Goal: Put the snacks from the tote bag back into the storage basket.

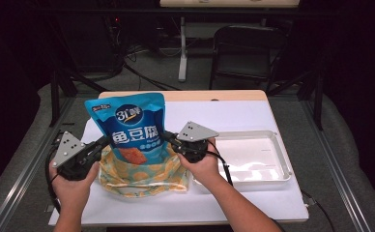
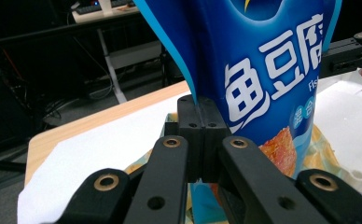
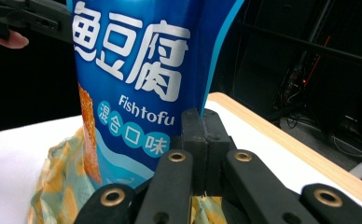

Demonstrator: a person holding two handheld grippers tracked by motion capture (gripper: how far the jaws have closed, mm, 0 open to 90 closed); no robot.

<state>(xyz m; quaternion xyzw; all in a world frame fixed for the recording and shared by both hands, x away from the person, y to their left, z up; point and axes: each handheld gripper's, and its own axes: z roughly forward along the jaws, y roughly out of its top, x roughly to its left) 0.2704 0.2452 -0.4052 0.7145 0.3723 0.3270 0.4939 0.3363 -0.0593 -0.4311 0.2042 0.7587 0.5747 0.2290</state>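
Observation:
A tall blue snack bag [image 1: 132,125] printed "Fishtofu" stands upright on the white-covered table, its lower part inside a crumpled yellow patterned bag [image 1: 142,176]. My left gripper [image 1: 107,141] is shut on the blue bag's left edge, which runs down into the closed jaws in the left gripper view [image 2: 198,105]. On the other side, my right gripper [image 1: 168,137] pinches the bag's right edge [image 3: 202,116]. The blue bag [image 2: 263,60] [image 3: 137,70] looms close in both gripper views, with the yellow bag [image 2: 319,149] [image 3: 58,186] below it.
A shallow clear plastic tray [image 1: 277,145] lies on the table right of the bags, close to my right hand. The wooden far table edge [image 1: 185,95] is behind the blue bag. A black chair [image 1: 243,48] and desk legs stand beyond the table.

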